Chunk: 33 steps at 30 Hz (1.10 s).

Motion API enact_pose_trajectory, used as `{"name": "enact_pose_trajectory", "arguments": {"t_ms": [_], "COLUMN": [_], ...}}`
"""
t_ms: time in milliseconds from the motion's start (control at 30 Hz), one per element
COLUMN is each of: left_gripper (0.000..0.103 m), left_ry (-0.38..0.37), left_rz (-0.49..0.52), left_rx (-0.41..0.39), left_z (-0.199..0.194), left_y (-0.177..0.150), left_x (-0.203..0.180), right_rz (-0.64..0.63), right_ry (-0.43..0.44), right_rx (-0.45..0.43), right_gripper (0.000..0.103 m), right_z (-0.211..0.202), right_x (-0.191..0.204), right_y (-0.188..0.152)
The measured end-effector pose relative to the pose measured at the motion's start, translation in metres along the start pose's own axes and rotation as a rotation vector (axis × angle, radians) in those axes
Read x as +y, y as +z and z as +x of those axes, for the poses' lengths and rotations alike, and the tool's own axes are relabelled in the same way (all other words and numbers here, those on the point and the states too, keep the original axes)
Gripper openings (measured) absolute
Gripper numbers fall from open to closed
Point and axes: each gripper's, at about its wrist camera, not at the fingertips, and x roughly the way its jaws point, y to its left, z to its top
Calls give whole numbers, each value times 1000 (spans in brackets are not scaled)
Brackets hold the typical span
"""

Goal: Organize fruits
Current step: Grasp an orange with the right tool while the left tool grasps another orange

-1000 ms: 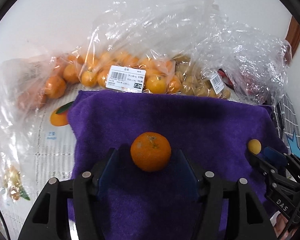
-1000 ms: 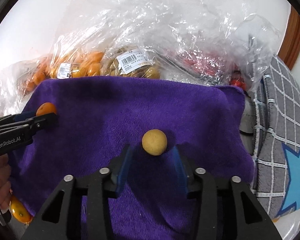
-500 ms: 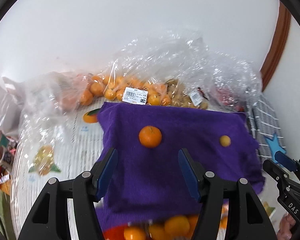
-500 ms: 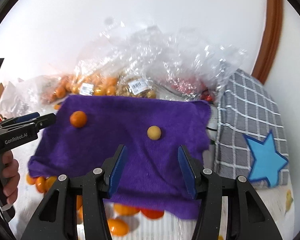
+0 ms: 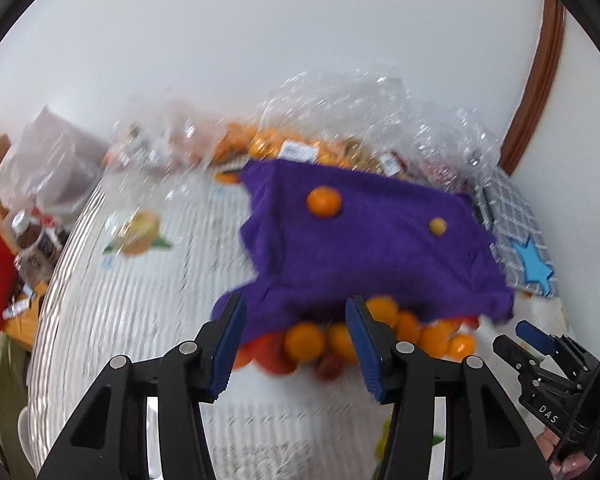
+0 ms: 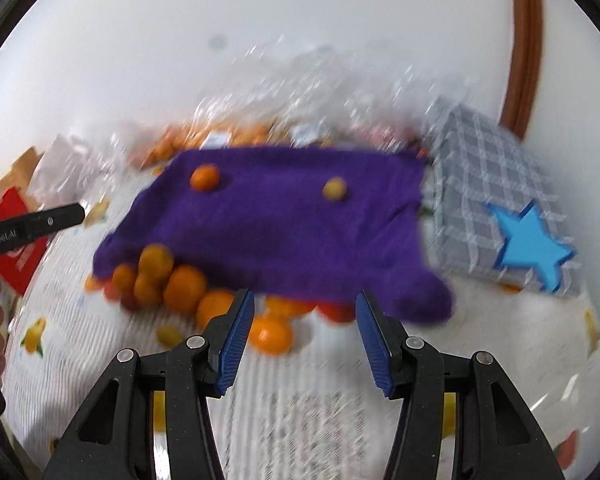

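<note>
On purple cloth [image 5: 364, 248]: orange [image 5: 324, 201], well beyond left tongs [image 5: 296, 344] | both tongs released, right tongs [image 6: 306, 336]

The left gripper [image 5: 294, 344] and right gripper [image 6: 305, 337] are black, silver-screwed, with ribbed blue pads.

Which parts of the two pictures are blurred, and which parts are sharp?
Left wrist view: the left gripper is sharp; the purple towel, the orange and the bags behind are smeared. Right wrist view: the right gripper is sharp; the loose fruit pile and the checked cloth are streaked.
</note>
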Motion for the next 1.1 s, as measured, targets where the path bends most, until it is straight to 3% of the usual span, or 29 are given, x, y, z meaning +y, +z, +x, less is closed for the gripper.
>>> {"name": "enact_pose_trajectory", "arguments": {"t_ms": [167, 367, 433, 500, 733, 900, 1100], "left_gripper": [50, 50, 50, 50, 50, 50, 32], "left_ry": [-4, -12, -18, -43, -109, -102, -114], "left_rz": [-29, -53, -48, -45, -47, -85, -153], "left_rx": [30, 42, 45, 53, 58, 46, 79], "left_z": [4, 8, 11, 15, 36, 52, 67], "left_y": [-27, -40, -43, -44, -40, -32, -29], "left_x": [19, 34, 34, 31, 9, 0, 4], "right_rz": [-19, -42, -30, -26, -34, -20, 19], "right_ry": [43, 23, 27, 46, 18, -14, -24], "right_rx": [46, 71, 76, 73, 63, 51, 52], "right_gripper": [51, 50, 45, 36, 35, 35, 35], "right_z": [26, 51, 58, 60, 54, 45, 45], "right_x": [12, 16, 12, 10, 0, -13, -15], "right_y": [-31, -36, -34, -31, -36, -44, -44]}}
